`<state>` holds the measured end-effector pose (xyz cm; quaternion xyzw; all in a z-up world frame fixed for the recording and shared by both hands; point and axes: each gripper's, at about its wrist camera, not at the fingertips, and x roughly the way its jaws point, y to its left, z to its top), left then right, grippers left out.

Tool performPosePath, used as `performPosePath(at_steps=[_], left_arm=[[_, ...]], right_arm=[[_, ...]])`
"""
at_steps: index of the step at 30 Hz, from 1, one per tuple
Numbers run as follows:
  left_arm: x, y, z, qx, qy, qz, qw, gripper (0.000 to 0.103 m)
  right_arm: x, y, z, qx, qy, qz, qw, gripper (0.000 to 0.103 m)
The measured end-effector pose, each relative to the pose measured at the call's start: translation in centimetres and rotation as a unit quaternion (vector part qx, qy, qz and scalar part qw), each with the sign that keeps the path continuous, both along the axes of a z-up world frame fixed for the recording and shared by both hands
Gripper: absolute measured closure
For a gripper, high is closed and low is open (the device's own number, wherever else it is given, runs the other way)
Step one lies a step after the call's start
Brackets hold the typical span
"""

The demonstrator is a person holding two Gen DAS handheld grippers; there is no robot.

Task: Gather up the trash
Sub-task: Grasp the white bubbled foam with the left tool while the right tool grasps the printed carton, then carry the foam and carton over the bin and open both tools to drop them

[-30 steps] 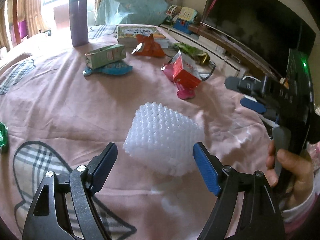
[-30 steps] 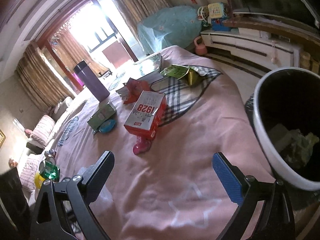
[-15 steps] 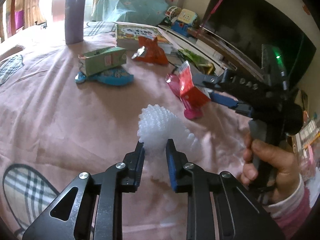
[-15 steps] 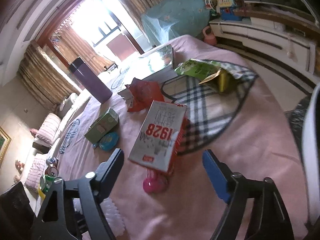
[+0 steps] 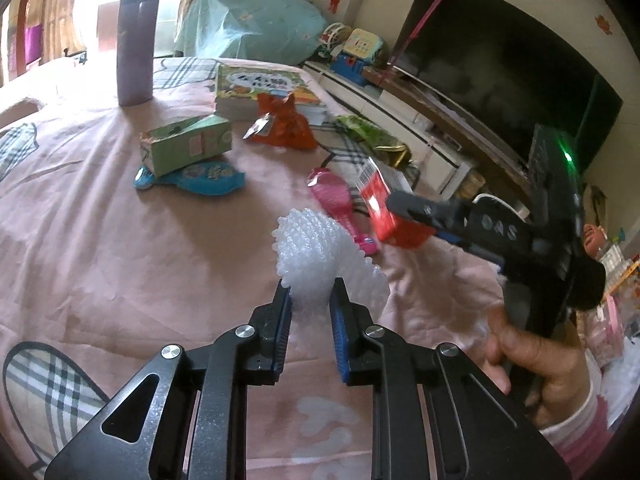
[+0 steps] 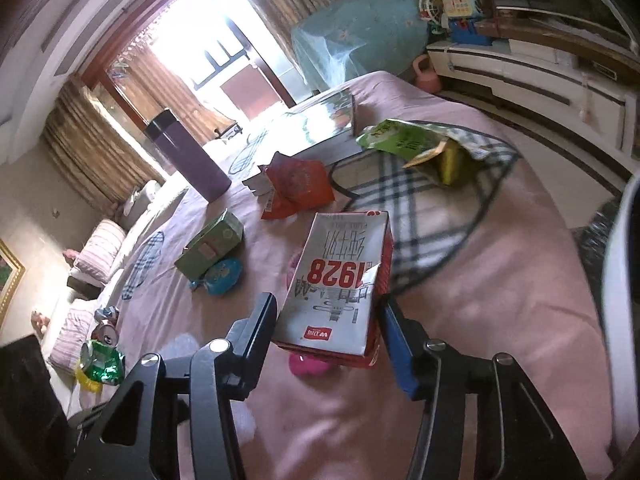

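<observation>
My left gripper [image 5: 310,294] is shut on a wad of white bubble wrap [image 5: 316,254] on the pink bedspread. My right gripper [image 6: 328,316] has its jaws around a red and white "1928" carton [image 6: 340,280], touching its sides; it also shows in the left wrist view [image 5: 380,204] with the right gripper's fingers [image 5: 424,210] on it. Other trash lies beyond: a green carton [image 5: 186,144], an orange wrapper [image 5: 284,124], a green snack bag [image 6: 408,142] and a blue fish-shaped packet [image 5: 196,176].
A white-rimmed dark bin [image 6: 624,280] stands at the right edge of the bed. A purple flask [image 5: 134,44], a picture book [image 5: 260,88] and a pink brush [image 5: 340,204] lie on the bedspread [image 5: 100,240]. A crushed can [image 6: 100,360] sits far left.
My left gripper closed on the bubble wrap and holds it. My right gripper moved forward to the 1928 carton and narrowed its jaws around it.
</observation>
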<state>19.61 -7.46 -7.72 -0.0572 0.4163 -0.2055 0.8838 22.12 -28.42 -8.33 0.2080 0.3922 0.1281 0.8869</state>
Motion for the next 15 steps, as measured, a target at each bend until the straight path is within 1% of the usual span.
performPosePath(at_steps=[6,15], left_arm=[[-0.6,-1.4,0.7,-0.006,-0.003,-0.014,0.9999,0.086],[-1.8,-4.7,1.9,-0.008,-0.013,-0.046,0.9988,0.086]], right_arm=[[-3.5,-1.5,0.8,0.004,-0.008,-0.006,1.000,0.050],[-8.3,-4.7,1.8,0.016,-0.025,-0.038,0.999,0.050]])
